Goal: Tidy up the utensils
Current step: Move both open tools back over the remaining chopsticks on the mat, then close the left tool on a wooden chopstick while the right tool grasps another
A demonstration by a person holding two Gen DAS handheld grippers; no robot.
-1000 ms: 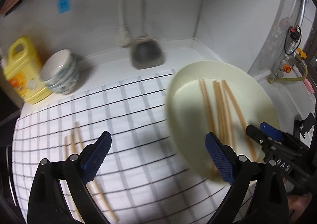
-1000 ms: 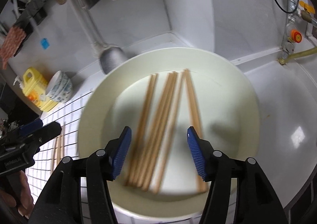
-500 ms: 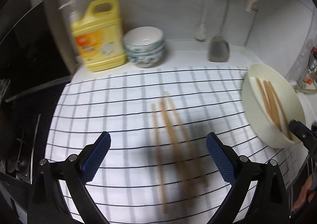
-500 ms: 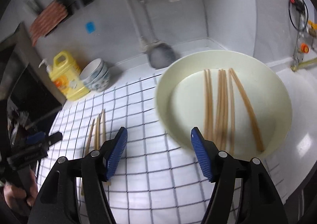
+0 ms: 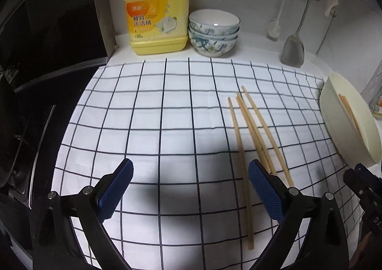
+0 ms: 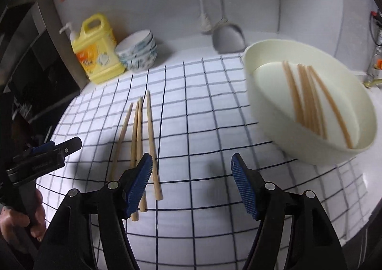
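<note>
Both grippers have swung away from the cream bowl [image 6: 334, 150], which now sits at the right with several chopsticks inside. Left gripper [image 5: 189, 188] and right gripper [image 6: 191, 181] hover with fingers apart and empty, above 4 chopsticks [image 6: 137, 131] on the checked cloth [image 5: 155, 114] covering the bench.

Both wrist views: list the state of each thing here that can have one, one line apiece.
Left gripper: open, nothing between the jaws.
Right gripper: open, empty, above the cloth.
Chopsticks on the checked cloth: four, lying loose side by side.
Cream bowl: upright, more chopsticks lying inside.
Patterned bowls: stacked, top one empty.
Detergent jug: upright, pump fitted.
</note>
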